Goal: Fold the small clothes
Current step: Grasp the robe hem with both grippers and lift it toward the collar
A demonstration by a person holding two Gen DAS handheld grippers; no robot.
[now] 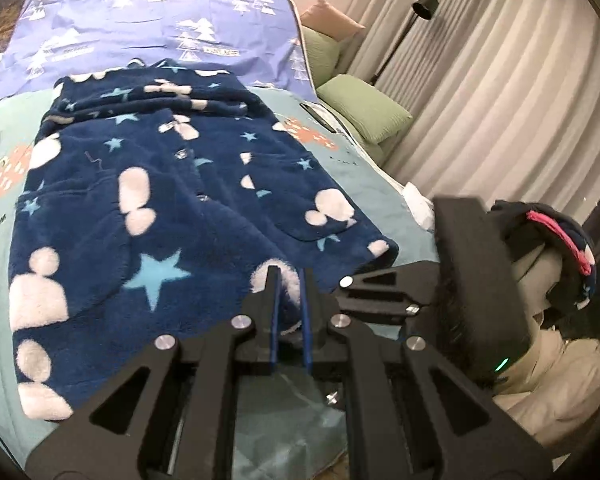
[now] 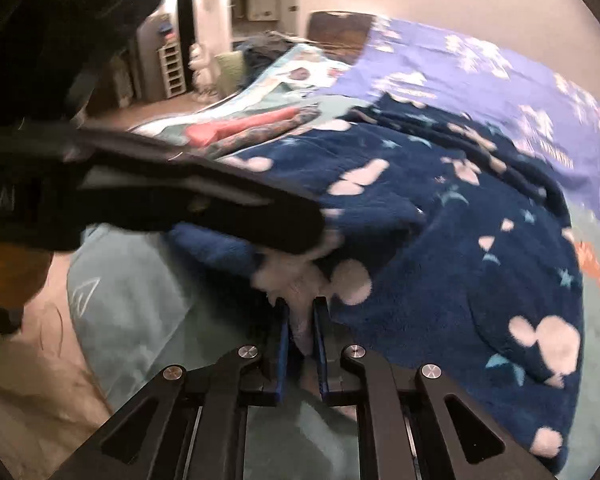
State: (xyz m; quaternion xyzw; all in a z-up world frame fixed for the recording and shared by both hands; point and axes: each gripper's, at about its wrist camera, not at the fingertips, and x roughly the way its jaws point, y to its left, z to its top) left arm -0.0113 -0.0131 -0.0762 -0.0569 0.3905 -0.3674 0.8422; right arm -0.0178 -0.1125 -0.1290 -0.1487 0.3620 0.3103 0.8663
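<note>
A green pillow (image 1: 360,110) and a floor lamp (image 1: 422,8) are located beyond the bed's far side. The navy fleece garment (image 1: 172,184) is spread flat on the teal bedsheet (image 1: 384,184). Its near hem is pinched by the left gripper (image 1: 290,280) and by the right gripper (image 2: 300,304), positioned side by side.

Both wrist views close, low; share garment (image 1: 172,184) (image 2: 440,240)

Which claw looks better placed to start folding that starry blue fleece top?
Hard to separate: left claw and right claw both pinch the fleece top's near hem side by side, so they would probably lift together.
</note>
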